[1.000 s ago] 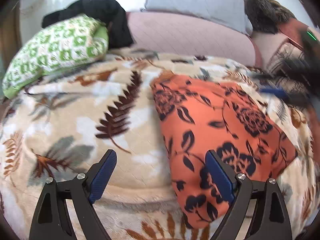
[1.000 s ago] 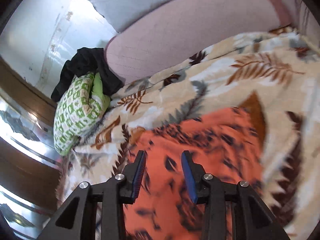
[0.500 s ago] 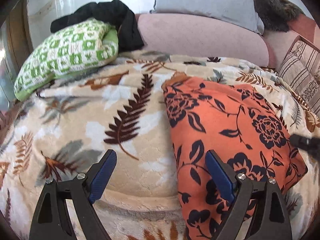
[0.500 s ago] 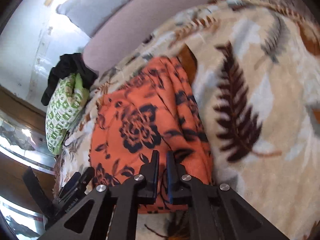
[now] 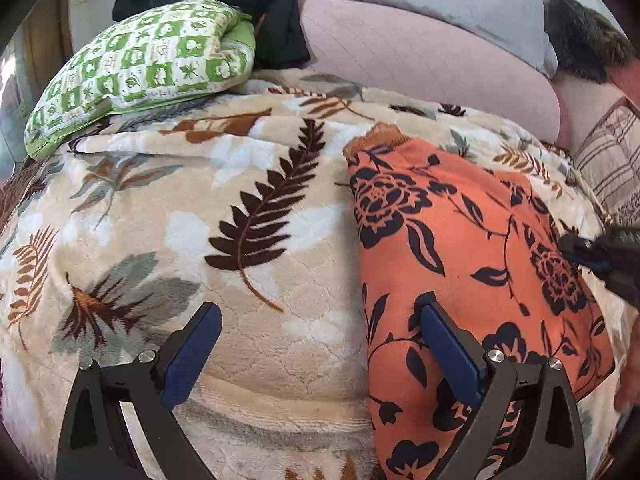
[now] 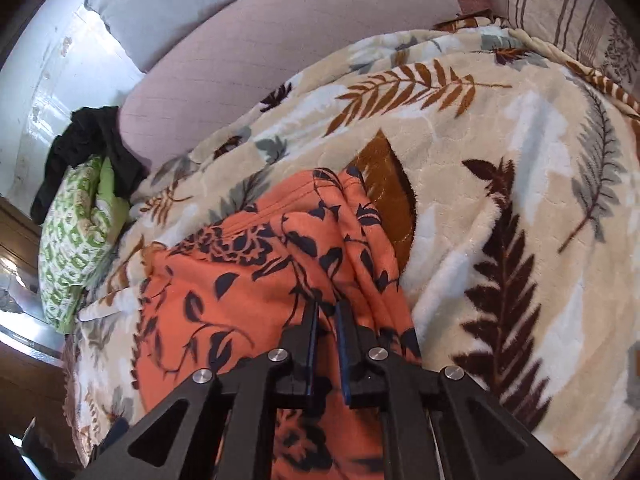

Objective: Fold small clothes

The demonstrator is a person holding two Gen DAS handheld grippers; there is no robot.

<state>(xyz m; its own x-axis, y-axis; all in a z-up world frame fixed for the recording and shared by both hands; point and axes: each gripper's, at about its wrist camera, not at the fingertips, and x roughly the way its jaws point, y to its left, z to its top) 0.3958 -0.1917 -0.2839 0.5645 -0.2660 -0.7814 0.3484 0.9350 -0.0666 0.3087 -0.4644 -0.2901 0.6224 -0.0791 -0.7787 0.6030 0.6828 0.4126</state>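
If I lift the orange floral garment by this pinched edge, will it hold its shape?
Probably not. The orange floral garment already bunches into folds at the right claw, so it likely droops. It looks thin and light, and may drag on the fuzzy blanket.

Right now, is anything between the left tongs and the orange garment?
Nothing visible. The open left tongs hover over its near edge; only blanket lies alongside the garment. The right tongs already pinch its far side.

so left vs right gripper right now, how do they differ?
Left gripper has its jaws spread wide and holds nothing; right gripper is pinched shut on a raised fold of the orange floral garment. Left hovers at the garment's edge over the leaf-print blanket; right sits on the cloth. Both have black frames and blue pads.
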